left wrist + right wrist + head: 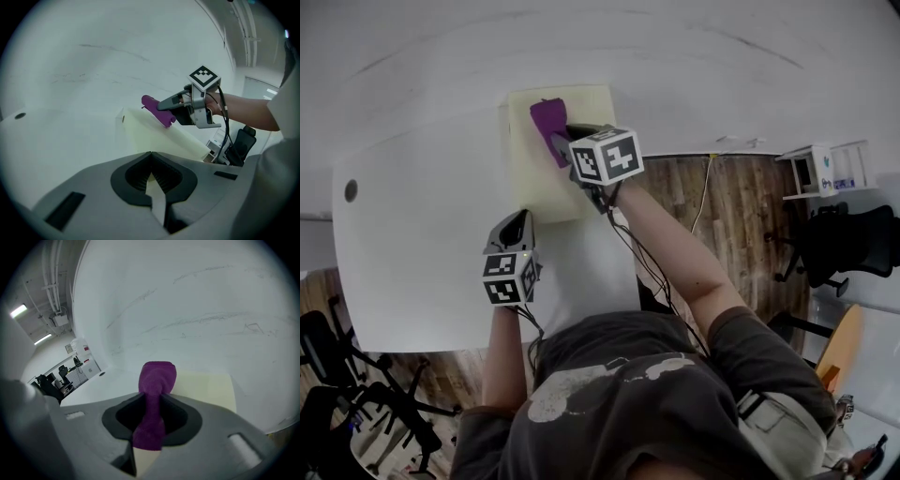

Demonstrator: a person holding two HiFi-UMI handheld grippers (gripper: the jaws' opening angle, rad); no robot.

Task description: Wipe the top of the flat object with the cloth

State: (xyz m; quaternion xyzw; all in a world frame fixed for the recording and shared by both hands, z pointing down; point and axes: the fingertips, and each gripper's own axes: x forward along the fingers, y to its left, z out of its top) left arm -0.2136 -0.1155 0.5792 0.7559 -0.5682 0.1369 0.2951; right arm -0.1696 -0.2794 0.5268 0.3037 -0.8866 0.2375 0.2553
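Note:
A pale yellow flat object (546,178) lies at the far edge of the white table (412,244), against the wall. My right gripper (565,142) is over its top and is shut on a purple cloth (547,122). In the right gripper view the cloth (157,380) stands up between the jaws of the gripper (156,399), with the flat object (206,387) just beyond. My left gripper (516,223) hovers over the table near the object's front corner, shut and holding nothing. The left gripper view shows the flat object (154,136), the cloth (157,110) and the right gripper (171,104).
A round cable hole (350,190) sits at the table's left. Right of the table, over wooden floor, are a white shelf cart (830,169), a black office chair (844,239) and a hanging cable (703,192). More chairs (337,394) stand at the lower left.

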